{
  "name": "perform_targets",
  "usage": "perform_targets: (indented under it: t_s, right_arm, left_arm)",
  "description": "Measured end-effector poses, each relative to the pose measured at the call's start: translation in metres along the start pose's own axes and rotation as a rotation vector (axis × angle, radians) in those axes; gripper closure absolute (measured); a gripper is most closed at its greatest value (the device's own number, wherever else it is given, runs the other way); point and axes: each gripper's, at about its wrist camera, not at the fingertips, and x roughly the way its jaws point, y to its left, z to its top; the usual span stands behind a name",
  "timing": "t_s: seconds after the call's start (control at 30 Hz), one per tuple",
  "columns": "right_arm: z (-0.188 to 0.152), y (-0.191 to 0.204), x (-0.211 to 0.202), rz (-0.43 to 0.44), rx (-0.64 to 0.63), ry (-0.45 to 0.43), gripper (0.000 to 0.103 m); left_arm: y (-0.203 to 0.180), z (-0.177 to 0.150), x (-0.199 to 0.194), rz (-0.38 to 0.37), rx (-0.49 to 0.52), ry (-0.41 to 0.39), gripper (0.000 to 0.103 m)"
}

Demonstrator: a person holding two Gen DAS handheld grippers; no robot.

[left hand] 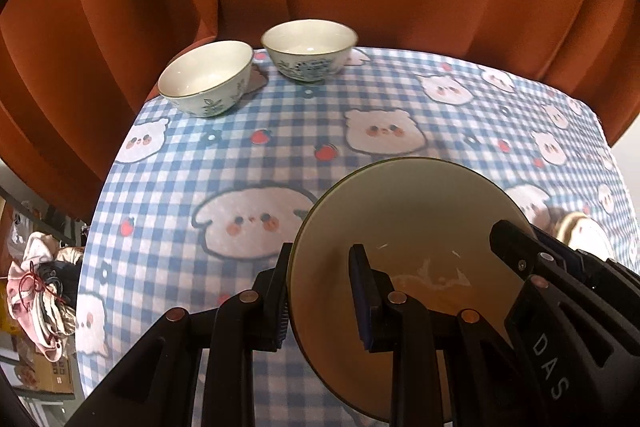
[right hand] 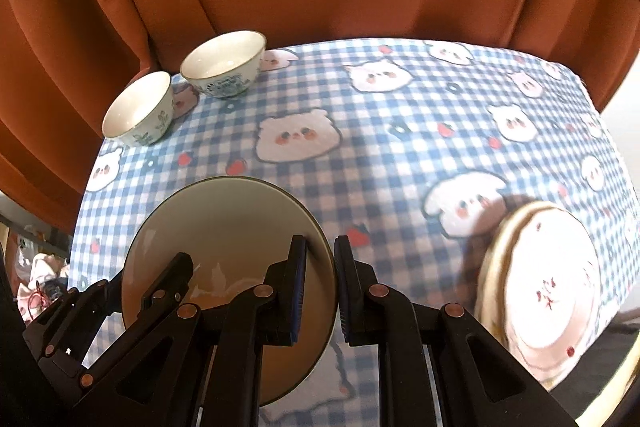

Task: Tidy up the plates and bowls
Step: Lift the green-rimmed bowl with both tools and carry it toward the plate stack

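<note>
Behind the checkered table (left hand: 280, 131), orange curtains are hanging while both tools are gripping one beige plate (left hand: 400, 219), left tool (left hand: 324, 291) pinching its left rim, right tool (right hand: 320, 291) its right, two bowls (left hand: 204, 79) sitting far ahead-left.

Dim warm light, strong fisheye bending, blurred pink plate (right hand: 548, 287) at right.

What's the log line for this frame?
left gripper: straddles beige plate rim | right gripper: straddles opposite rim | bowls: far-left
</note>
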Motion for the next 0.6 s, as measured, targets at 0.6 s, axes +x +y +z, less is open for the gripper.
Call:
perform_targets:
  t_s: [0.6]
  right_arm:
    - [-0.049, -0.070, -0.004, 0.026, -0.017, 0.038, 0.085]
  left_arm:
    - [-0.065, -0.052, 0.001, 0.028, -0.005, 0.053, 0.080]
